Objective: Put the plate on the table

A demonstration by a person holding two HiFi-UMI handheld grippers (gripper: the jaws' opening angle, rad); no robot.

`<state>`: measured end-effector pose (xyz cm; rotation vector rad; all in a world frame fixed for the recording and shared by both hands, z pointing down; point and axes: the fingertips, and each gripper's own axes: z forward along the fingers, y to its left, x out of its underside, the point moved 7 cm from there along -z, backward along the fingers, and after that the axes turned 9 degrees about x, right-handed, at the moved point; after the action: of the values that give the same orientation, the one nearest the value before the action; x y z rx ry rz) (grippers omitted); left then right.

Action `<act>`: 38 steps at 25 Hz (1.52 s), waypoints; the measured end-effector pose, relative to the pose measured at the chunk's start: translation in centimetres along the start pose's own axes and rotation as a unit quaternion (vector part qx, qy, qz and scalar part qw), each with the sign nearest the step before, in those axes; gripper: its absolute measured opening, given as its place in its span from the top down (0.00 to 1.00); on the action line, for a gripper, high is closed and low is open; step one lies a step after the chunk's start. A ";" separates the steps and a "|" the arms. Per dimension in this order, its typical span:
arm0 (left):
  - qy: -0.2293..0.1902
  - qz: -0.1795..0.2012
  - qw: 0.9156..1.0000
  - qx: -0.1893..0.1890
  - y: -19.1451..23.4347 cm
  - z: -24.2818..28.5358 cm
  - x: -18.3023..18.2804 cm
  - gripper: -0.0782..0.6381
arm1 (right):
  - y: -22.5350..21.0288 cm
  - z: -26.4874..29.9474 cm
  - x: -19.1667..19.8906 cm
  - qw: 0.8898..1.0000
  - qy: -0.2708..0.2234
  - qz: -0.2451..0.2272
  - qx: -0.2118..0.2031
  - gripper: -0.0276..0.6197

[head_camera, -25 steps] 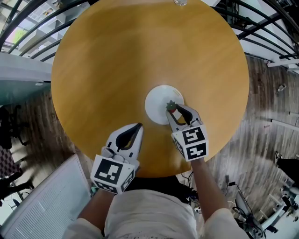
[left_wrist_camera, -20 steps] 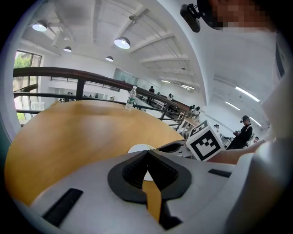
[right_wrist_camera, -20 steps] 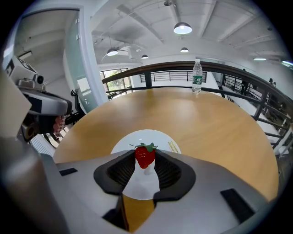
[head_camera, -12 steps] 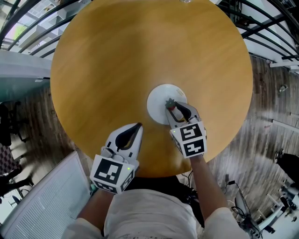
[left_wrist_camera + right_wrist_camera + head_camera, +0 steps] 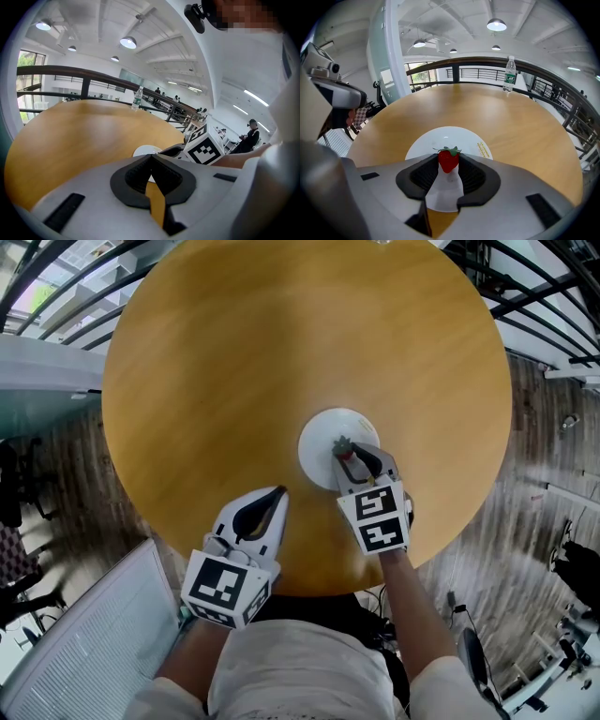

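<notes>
We are lowering the right gripper, gripping a strawberry, further in over the plate, which is already lying on the table, so placing seems done, while the left gripper is hovering closed and empty near the plate.

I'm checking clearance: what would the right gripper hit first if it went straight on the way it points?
Probably the white plate: the right gripper, shut on a strawberry, points down at it; the gap is unclear.
</notes>
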<state>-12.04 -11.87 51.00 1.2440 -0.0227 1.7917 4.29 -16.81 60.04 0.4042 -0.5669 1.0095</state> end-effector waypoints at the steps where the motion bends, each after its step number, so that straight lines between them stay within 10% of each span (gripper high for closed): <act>1: 0.000 -0.002 1.000 0.000 0.0 0.0 0.0 0.86 | 0.0 0.1 0.0 1.000 0.002 0.001 -0.001 0.73; 38: -0.024 -0.003 1.000 -0.005 -3.2 -2.4 -0.5 0.86 | 0.6 -5.9 -0.6 0.999 -0.041 0.024 -0.014 0.69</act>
<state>-11.57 -9.25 48.02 1.2789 -0.0553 1.7534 5.01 -13.60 55.09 0.4103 -0.6655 1.0343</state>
